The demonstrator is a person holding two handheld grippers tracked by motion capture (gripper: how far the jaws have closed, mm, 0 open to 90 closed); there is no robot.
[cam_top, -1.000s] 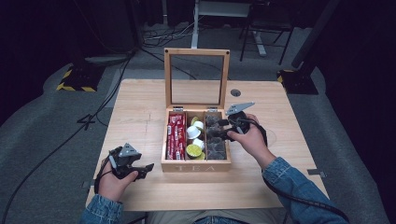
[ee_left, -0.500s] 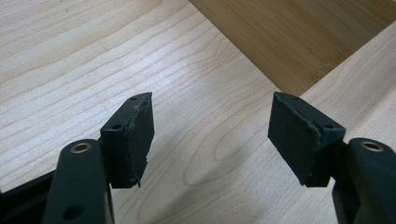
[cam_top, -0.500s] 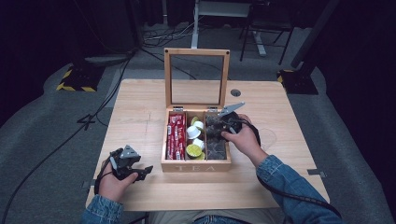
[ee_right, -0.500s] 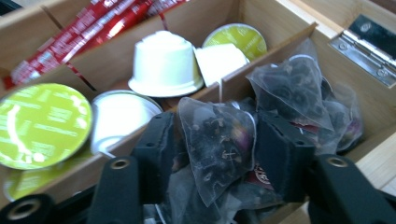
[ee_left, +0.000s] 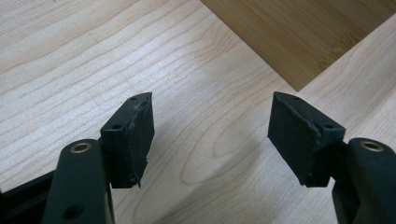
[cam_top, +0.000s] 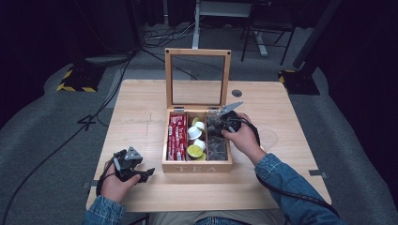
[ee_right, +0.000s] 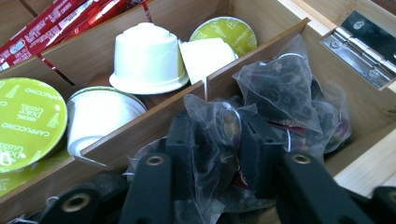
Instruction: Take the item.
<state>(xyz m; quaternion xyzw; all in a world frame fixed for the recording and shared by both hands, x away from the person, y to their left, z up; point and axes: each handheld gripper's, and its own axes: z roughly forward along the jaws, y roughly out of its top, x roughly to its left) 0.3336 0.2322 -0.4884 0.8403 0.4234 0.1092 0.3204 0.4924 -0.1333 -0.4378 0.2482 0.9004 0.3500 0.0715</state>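
Wooden tea box [cam_top: 197,165] sits at the centre of the high view on a pale wood bench [cam_top: 141,112], its glass-paned lid [cam_top: 197,77] standing upright behind it. The box has three compartments running front to back. Red sachets [cam_top: 176,136] fill the left one. White and yellow-green coffee capsules [cam_top: 195,140] lie in the middle one; in the right gripper view two white capsules stand upside down and green foil tops read "cappuccino". Dark, clear-wrapped pyramid tea bags [cam_top: 218,140] are heaped in the right one.

A person's right gripper [cam_top: 224,123] reaches into the upper end of that right compartment. In the right gripper view its jaws have just been closing and now pinch one tea bag [ee_right: 215,140] between the pads, the bag still down among the others in the lower centre of the frame, near the box's metal hinge [ee_right: 362,46].

At the lower left of the high view, the left gripper [cam_top: 146,173] rests low over bare bench, well apart from the box. Its jaws stand wide with nothing between them.

Grey carpet [cam_top: 56,140], trailing cables and dark furniture legs surround the bench in a dim room.
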